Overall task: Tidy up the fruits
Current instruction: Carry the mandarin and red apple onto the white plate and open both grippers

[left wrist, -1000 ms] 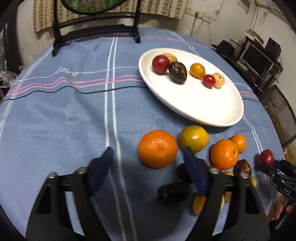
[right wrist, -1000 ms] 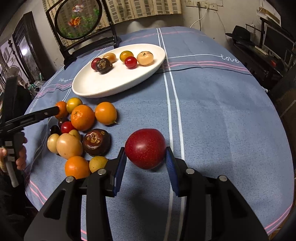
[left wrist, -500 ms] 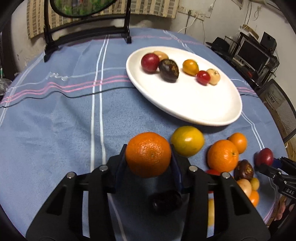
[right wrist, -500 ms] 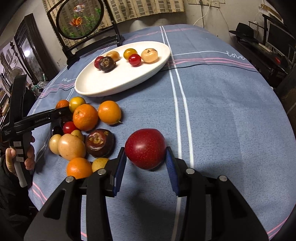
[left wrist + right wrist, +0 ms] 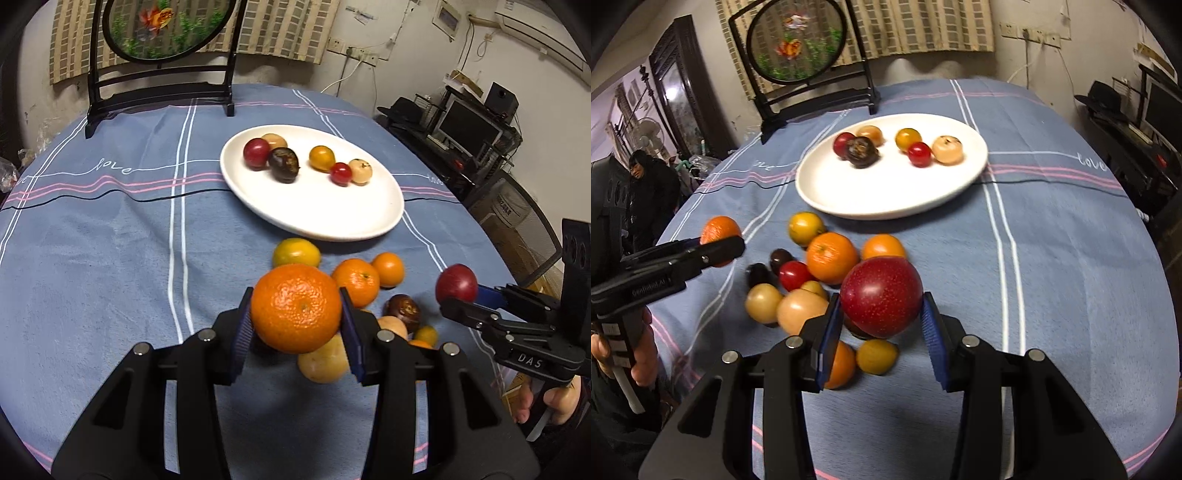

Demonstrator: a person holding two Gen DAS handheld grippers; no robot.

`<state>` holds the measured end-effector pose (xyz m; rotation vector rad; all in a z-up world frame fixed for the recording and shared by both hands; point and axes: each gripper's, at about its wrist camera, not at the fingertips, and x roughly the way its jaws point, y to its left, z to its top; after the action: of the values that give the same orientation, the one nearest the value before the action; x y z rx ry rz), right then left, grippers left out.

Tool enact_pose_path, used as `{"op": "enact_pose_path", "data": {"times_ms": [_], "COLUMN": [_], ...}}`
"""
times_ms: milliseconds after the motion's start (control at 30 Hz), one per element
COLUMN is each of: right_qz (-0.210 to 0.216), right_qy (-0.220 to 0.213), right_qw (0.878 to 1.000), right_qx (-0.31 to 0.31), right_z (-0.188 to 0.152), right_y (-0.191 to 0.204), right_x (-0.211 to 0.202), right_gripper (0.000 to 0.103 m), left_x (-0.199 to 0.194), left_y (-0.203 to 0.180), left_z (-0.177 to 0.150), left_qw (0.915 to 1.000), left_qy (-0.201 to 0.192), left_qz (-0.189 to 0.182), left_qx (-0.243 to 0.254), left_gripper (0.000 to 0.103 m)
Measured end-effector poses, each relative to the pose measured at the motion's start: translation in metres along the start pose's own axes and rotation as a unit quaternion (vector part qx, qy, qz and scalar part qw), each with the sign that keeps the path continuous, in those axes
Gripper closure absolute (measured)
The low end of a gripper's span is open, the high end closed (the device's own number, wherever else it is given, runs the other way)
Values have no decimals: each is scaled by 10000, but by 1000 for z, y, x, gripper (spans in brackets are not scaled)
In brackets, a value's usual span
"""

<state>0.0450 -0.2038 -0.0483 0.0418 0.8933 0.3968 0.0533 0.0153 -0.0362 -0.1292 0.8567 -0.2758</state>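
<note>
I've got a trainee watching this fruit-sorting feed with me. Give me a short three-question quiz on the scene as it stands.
1. True or false: the left gripper is shut on a large orange.
2. Multiple choice: what does the right gripper hold? A) a yellow citrus B) a red plum C) a dark brown fruit D) nothing
3. Fill in: the white plate now holds ___ fruits.

Key
1. True: both blue pads press its sides, and it is held above the pile.
2. B
3. Six: two red, two tan, one yellow-orange, one dark brown.
</note>
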Motion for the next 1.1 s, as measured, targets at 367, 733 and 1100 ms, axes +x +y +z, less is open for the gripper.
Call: {"op": "enact_pose_path", "data": {"times_ms": [367,733,1100], "right_qz": [25,198,-97], "right_qy": [-87,407,748], "right_qw": [9999,9959,9872], "right_qx": [-90,-784,-1404], "right_z": [23,132,160], "right_y": [-2,-3,5], "right_x": [5,88,160], "right_gripper": [60,60,59], "left_x": [8,86,138], "left_y": [-6,17,40], "left_z": [29,117,142], "left_qw": [9999,9979,9966], "left_qy": [51,384,779], "left_qz": [31,437,269], "left_qx": [155,300,31], "left_gripper": [59,59,56]}}
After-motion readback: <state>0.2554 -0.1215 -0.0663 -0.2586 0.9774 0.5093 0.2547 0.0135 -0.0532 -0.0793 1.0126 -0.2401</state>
